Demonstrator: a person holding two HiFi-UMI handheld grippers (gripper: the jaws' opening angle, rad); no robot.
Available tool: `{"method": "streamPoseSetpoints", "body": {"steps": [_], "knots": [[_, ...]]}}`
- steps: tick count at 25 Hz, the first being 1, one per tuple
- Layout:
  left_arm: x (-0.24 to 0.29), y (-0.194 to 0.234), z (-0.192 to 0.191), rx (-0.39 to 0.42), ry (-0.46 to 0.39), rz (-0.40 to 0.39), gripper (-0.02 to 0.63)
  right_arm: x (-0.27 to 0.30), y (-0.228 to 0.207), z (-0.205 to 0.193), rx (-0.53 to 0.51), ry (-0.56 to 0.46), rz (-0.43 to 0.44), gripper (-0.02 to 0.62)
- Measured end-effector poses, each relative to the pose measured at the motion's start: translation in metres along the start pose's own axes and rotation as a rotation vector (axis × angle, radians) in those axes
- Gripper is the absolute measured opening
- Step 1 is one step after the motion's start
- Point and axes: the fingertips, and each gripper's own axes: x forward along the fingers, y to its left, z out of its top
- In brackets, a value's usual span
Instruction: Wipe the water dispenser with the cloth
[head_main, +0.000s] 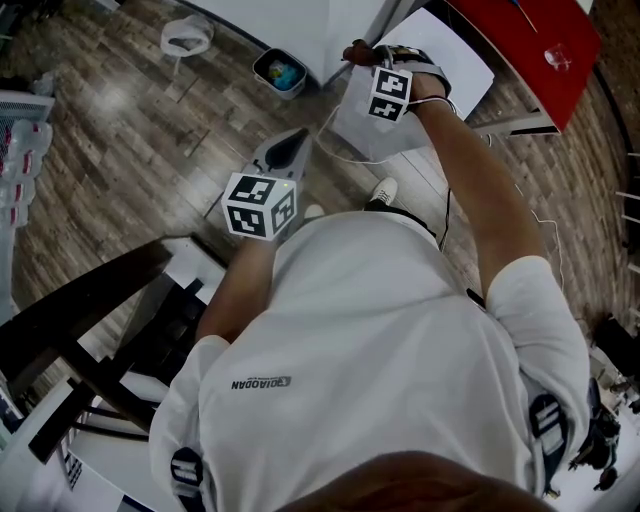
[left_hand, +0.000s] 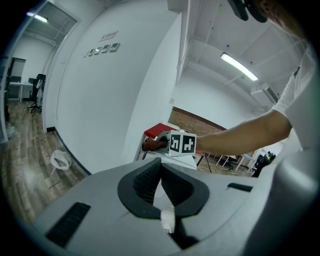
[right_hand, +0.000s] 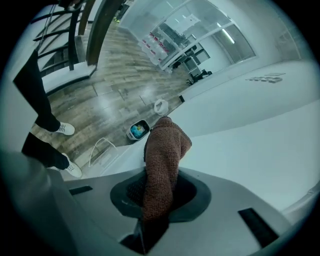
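Note:
A brown knitted cloth (right_hand: 162, 155) is clamped in my right gripper (right_hand: 161, 176) and sticks out past the jaws. In the head view that gripper (head_main: 372, 58) presses the cloth (head_main: 355, 52) against the far top edge of the white water dispenser (head_main: 420, 110). My left gripper (head_main: 285, 150) hangs lower and to the left, off the dispenser, over the wooden floor. Its jaws (left_hand: 160, 165) meet at the tips with nothing between them. The left gripper view looks up at the right gripper's marker cube (left_hand: 181, 144) and the cloth (left_hand: 150, 145).
A small bin (head_main: 280, 72) with coloured contents stands on the floor beside the dispenser, a white-bagged bin (head_main: 187, 35) further left. A red table (head_main: 530, 40) is behind at the right. Dark wooden railings (head_main: 90, 320) lie at my lower left. A thin cable (head_main: 335, 150) trails beside the dispenser.

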Motion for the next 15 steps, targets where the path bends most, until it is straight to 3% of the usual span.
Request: {"method": "streamPoseSetpoints", "body": {"steps": [15], "knots": [[-0.002, -0.009, -0.001, 0.031, 0.012, -0.04, -0.005, -0.017, 0.028, -0.023, -0.045, 0.063, 0.008, 0.052]]}}
